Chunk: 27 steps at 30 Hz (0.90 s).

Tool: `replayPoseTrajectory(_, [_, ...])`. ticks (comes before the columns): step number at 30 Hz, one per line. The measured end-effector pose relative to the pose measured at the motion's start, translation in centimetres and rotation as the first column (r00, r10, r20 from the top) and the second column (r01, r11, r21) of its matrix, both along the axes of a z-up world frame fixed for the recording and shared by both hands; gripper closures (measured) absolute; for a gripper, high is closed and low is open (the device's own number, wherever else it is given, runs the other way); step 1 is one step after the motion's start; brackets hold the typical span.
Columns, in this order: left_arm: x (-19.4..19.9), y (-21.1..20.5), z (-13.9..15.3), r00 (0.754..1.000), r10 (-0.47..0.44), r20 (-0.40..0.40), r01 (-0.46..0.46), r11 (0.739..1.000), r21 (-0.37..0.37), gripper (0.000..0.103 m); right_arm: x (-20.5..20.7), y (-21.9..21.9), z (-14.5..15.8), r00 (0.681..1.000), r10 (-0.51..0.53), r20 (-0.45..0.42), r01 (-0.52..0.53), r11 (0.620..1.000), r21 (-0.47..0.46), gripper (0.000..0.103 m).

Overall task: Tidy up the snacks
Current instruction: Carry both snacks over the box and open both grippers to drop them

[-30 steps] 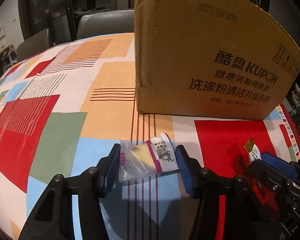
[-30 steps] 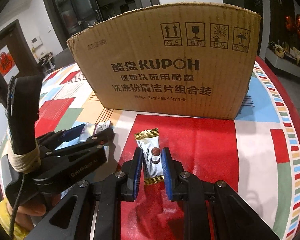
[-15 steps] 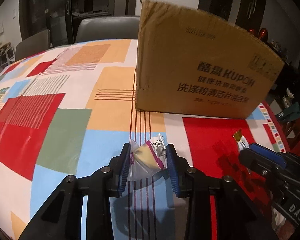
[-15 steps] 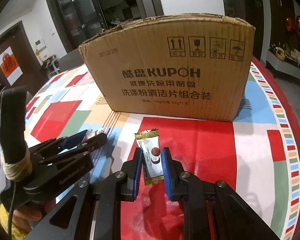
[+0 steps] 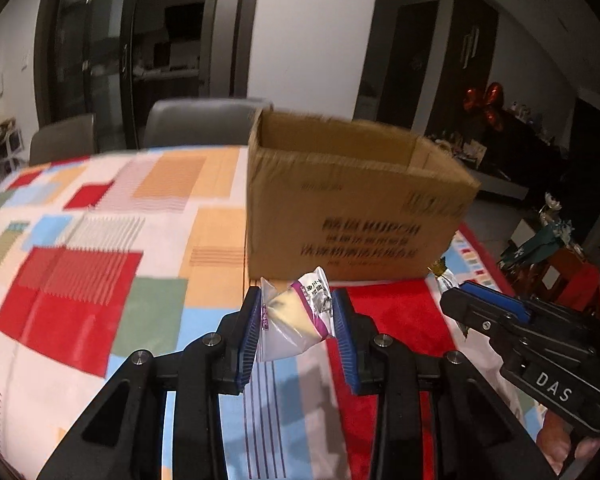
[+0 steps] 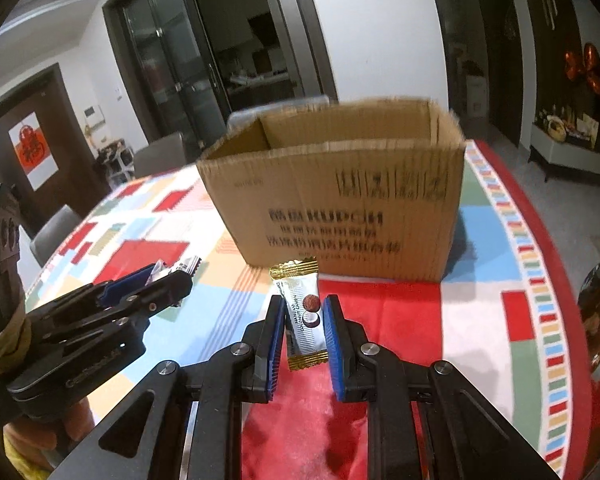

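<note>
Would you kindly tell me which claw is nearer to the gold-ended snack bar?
Right. The right claw is clamped on the gold-ended snack bar; the left claw sits beside it to the left, holding a clear snack packet.

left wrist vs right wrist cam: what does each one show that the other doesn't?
Left wrist only: the clear snack pouch face-on between the left gripper pads, and the box's left end wall.

Right wrist only: the gold-ended snack bar face-on in the right gripper, and a red door poster.

Both: the open cardboard box on the patterned tablecloth, with each gripper shut on its snack.
</note>
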<state>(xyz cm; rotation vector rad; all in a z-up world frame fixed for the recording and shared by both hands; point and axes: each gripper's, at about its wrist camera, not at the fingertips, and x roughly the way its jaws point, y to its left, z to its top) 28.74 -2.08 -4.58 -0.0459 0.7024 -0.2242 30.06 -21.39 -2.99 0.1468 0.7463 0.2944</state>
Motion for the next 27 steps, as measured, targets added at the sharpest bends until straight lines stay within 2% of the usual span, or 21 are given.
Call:
replayPoseTrajectory(7, [0.2, -1.0, 4.3, 0.996, -0.03, 0.081, 0.028, 0.999, 0.032, 0.068, 0.0, -0.6, 4.5, 0.996, -0.009, 0.089, 0.011, 1.0, -0.026, 0.082])
replayPoseTrajectory(17, [3.8, -2.2, 8.6, 0.989, -0.085, 0.123, 0.079, 0.995, 0.058, 0.068, 3.2, -0.9, 9.5, 0.989, -0.005, 0.15, 0.015, 0.998, -0.066, 0.082])
replayPoseTrajectory(27, [9.1, -3.1, 11.2, 0.991, -0.082, 0.106, 0.072, 0.993, 0.093, 0.068, 8.3, -1.1, 11.8, 0.993, -0.006, 0.117, 0.017, 0.995, -0.095, 0.082])
